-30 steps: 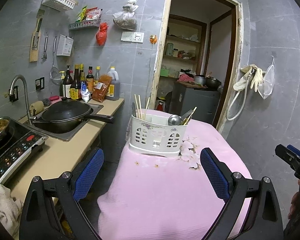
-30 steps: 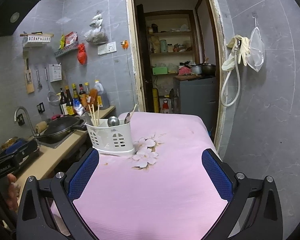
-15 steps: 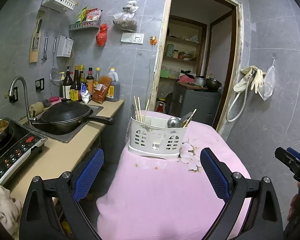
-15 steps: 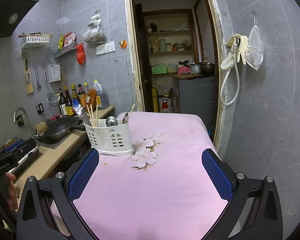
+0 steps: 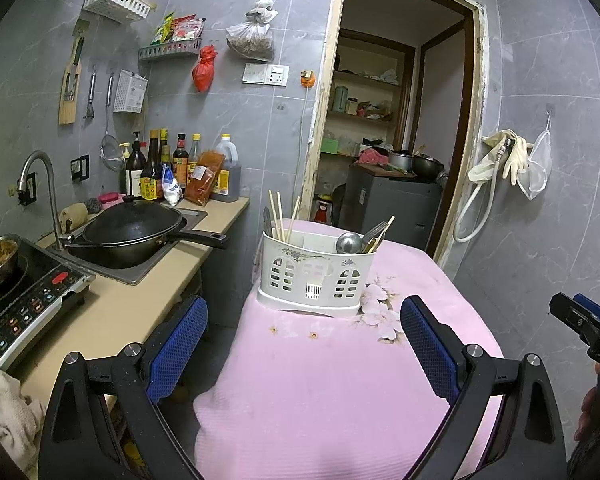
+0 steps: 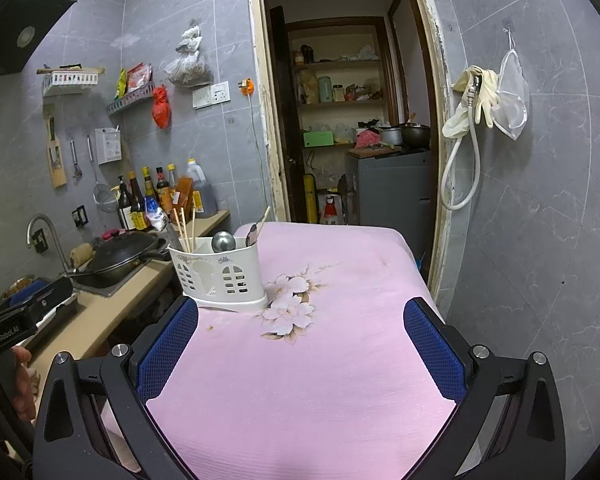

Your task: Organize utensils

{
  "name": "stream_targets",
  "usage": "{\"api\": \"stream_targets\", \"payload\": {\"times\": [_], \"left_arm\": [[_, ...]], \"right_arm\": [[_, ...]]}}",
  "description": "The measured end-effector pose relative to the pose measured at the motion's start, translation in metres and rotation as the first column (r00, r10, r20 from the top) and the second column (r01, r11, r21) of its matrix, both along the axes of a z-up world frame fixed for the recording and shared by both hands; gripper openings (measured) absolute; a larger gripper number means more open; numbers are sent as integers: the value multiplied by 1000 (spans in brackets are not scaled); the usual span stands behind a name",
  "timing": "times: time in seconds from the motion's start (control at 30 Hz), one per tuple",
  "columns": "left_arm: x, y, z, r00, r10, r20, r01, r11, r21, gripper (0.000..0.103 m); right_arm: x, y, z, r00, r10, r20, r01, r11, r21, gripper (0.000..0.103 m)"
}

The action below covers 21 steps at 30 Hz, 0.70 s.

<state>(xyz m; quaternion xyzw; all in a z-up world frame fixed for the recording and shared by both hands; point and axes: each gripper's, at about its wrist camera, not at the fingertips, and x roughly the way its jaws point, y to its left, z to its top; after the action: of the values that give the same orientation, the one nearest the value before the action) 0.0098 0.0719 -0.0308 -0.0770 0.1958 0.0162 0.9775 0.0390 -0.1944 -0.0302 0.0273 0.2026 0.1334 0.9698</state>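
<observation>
A: Where is the utensil caddy (image 5: 315, 276) being kept?

B: On the pink tablecloth (image 5: 320, 392), near its far left edge; chopsticks (image 5: 278, 216) and a ladle (image 5: 349, 243) are being held inside it.

A: And the claws?

B: The left gripper (image 5: 303, 344) and the right gripper (image 6: 300, 352) are both being held spread, empty; the light caddy is being risked: nudged sideways, it could be tipped off the edge.

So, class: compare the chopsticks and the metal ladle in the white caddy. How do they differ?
The chopsticks are thin, pale, straight sticks; the ladle shows a round, shiny metal bowl. The chopsticks stand in the caddy's left compartment and rise high; the ladle sits lower, on the right. Both rest inside it.
</observation>
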Motion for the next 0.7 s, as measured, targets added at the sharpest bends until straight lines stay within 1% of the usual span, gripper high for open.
{"api": "stream_targets", "payload": {"times": [0.7], "left_arm": [[-3,1,-3,1000,11,6,-11,1000,-4,95]], "right_arm": [[3,-1,-1,1000,2,0,-2,1000,-1,103]]}}
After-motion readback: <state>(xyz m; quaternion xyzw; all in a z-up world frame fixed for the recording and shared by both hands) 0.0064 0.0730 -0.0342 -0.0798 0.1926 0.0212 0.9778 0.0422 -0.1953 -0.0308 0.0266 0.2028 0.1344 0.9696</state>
